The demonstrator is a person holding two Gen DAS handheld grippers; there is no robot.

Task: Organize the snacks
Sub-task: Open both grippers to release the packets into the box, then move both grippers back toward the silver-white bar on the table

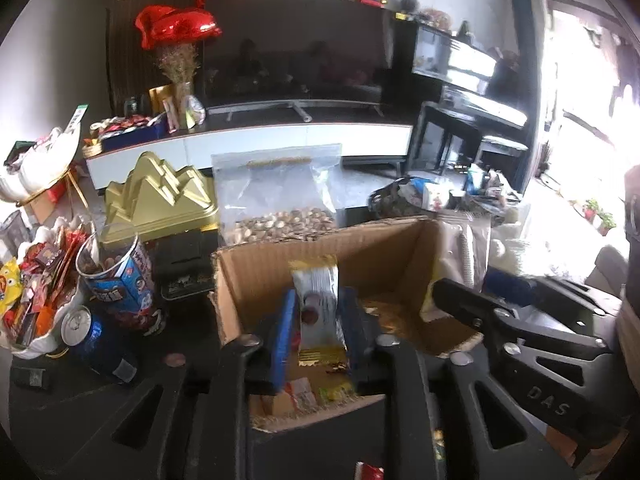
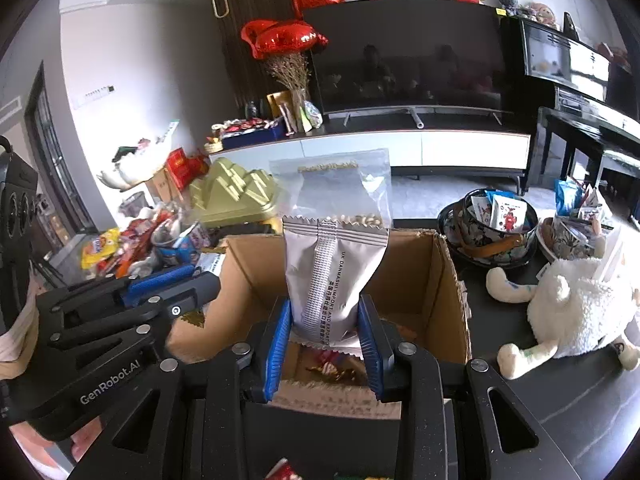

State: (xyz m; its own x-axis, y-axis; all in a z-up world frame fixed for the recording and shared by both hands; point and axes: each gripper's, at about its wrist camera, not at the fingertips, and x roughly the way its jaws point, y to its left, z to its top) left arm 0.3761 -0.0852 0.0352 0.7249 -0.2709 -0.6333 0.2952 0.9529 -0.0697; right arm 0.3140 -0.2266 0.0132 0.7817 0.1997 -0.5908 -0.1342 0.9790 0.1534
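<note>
over the open cardboard box [image 2: 436, 280] both my claws hang with a packet each, and the box mouth lies straight below and a little ahead of them. my right gripper [image 2: 325, 340] has its blue pads pinched on the lower part of a grey-white snack pouch [image 2: 334, 272], which stands upright, long axis vertical, back seam and print toward the camera, crimped top edge pointing up and slightly away from me. my left gripper [image 1: 316, 320] is closed on a narrower silver wrapper with gold ends [image 1: 318, 312], also standing on end, its top gold band pointing up and far. in the right wrist view the left claw sits at the near-left corner of the box, so each hand is about equally close to the opening; i judge the drop turns on easing each packet down along its own long axis. a few wrappers already lie on the box floor. behind the box stands a clear zip bag of nuts [image 1: 276, 192], beside a gold ridged tin [image 1: 160, 196].
</note>
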